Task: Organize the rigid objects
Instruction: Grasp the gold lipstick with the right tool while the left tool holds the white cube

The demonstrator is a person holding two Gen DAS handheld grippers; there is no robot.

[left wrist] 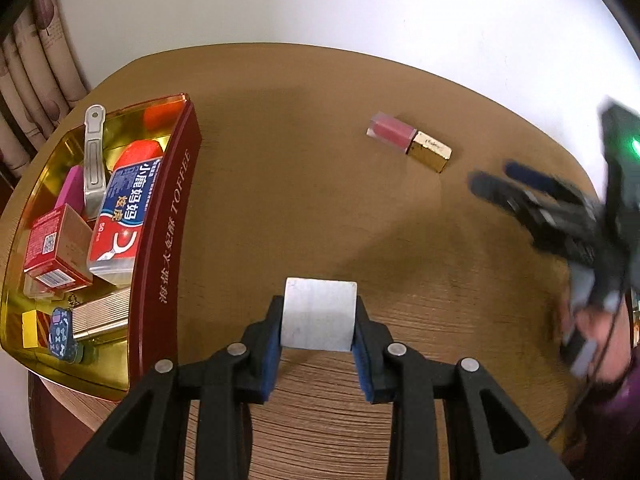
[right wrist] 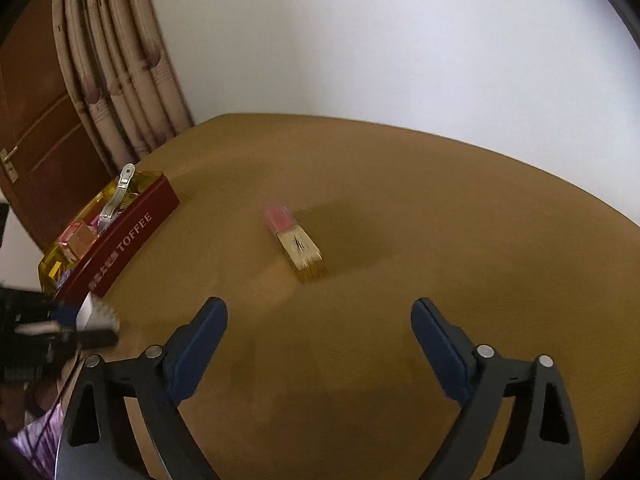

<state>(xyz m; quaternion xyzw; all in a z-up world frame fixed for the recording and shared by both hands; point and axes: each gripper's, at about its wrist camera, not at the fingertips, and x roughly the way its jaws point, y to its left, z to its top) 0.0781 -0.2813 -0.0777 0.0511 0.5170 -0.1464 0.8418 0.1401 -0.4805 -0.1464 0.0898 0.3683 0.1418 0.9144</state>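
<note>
Blue-padded fingers of the left gripper (left wrist: 318, 322) are clamping a pale grey block (left wrist: 319, 313) from both sides, holding it over the brown wooden table (left wrist: 312, 152). The step in hand appears to be carrying this block toward the red toffee tin (left wrist: 160, 280), which is lying just to the gripper's left. The next move is probably calling for a leftward swing and enough height to clear the tin's near wall before letting go. Inside the tin, a dental floss pick box (left wrist: 120, 216), a red carton (left wrist: 54, 246), a metal nail clipper (left wrist: 94, 160) and other small items are crowding the gold floor, so free space is looking scarce. Farther out, a pink lip gloss with a gold cap (left wrist: 410, 146) is lying alone on the table, well apart from the tin. The right gripper (right wrist: 320, 340) is hanging above the table with its jaws spread wide and nothing between them, pointing toward that lip gloss. Curtains (right wrist: 120, 80) and a white wall are standing behind.
</note>
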